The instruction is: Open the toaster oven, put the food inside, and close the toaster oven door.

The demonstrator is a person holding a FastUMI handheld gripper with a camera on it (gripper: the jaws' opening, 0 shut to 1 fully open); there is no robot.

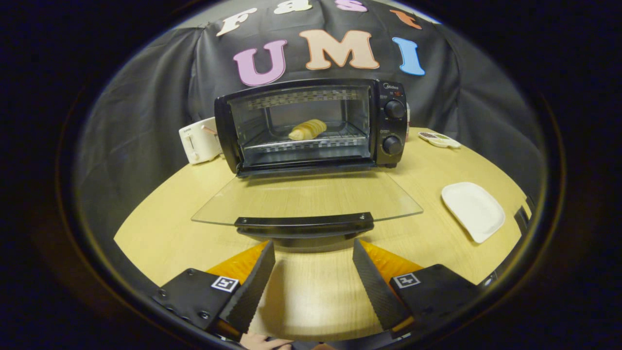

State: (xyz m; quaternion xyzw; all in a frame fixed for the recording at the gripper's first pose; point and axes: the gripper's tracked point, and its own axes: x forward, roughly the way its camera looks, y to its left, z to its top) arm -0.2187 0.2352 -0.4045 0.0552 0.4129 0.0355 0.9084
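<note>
We see our claw (pixel 313 248) open and holding nothing, just near the door (pixel 306 199), which lies folded down flat. The bread (pixel 307 130) sits inside the oven (pixel 311 124), far across the tabletop (pixel 160 218).

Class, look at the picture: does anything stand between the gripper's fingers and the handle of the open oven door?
Nothing visible does. The open gripper sits just short of the door handle, with bare table between the fingers. The food already lies on the rack inside the toaster oven.

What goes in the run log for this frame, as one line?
stage: food in, door not shut | toaster oven door open flat | pastry on rack | gripper open, empty, just short of door handle
</note>
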